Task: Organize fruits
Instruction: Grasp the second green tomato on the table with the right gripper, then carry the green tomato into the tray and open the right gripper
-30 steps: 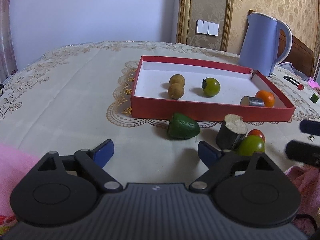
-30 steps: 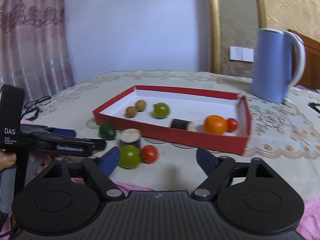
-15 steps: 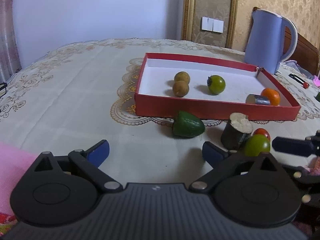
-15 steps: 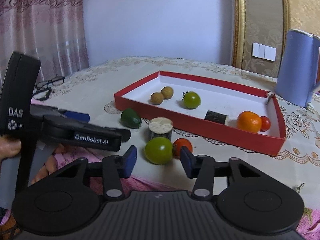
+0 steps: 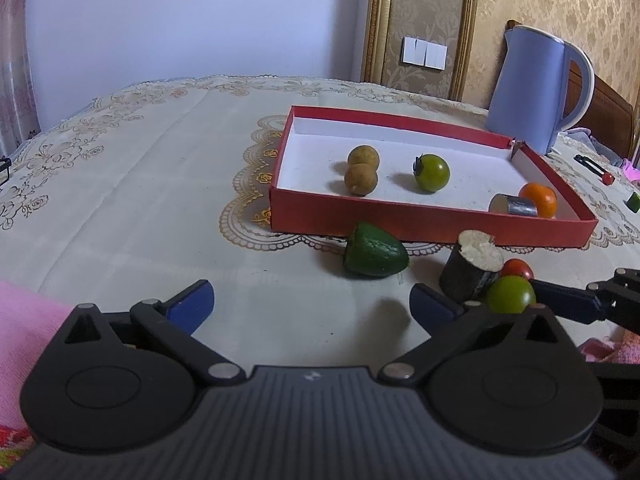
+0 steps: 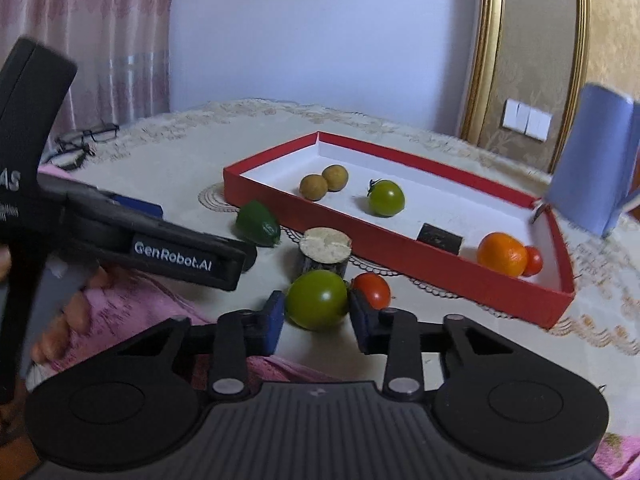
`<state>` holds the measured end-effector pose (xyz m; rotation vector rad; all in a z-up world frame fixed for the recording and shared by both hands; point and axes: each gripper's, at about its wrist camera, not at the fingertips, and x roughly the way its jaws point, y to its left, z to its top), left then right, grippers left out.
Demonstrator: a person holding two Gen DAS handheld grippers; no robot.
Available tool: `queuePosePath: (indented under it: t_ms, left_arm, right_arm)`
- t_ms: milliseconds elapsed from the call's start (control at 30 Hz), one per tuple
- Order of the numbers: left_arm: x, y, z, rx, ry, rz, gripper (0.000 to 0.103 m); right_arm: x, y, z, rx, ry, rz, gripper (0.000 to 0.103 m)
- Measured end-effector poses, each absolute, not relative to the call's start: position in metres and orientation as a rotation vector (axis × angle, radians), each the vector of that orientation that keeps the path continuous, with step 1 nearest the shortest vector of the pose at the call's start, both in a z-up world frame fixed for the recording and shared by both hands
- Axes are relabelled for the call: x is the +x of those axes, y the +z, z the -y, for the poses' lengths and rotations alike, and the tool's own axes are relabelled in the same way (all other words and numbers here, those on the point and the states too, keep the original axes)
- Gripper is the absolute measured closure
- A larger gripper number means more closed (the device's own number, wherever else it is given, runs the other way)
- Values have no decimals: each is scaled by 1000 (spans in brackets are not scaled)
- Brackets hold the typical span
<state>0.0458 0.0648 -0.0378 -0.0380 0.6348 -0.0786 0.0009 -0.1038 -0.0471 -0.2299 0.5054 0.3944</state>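
right gripper (image 6: pixel 316 318): closing on green tomato (image 6: pixel 317 299), pads touching | left gripper (image 5: pixel 310 306): opening wide, holding nothing

A table under a cream embroidered tablecloth (image 5: pixel 132 184) carries a red tray (image 5: pixel 420 222); a blue kettle (image 5: pixel 532 88) stands behind it; in front lie a green avocado piece (image 5: pixel 374 252), a dark cut stump (image 5: pixel 472 268), a red tomato (image 6: pixel 372 290) and a green tomato (image 6: pixel 316 300); glasses (image 6: pixel 86 140) rest far left.
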Motion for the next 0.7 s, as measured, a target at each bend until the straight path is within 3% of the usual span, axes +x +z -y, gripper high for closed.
queuePosePath:
  t_ms: [467,700]
  left_arm:
    - [47,-38,-60,-7,-68,-645,0]
    - [48,-38,-60,-1,-65,-647,0]
  right_arm:
    - [-20,-27,126,-223,329,-387,70]
    - [11,-9,158,-187,220,-354,70]
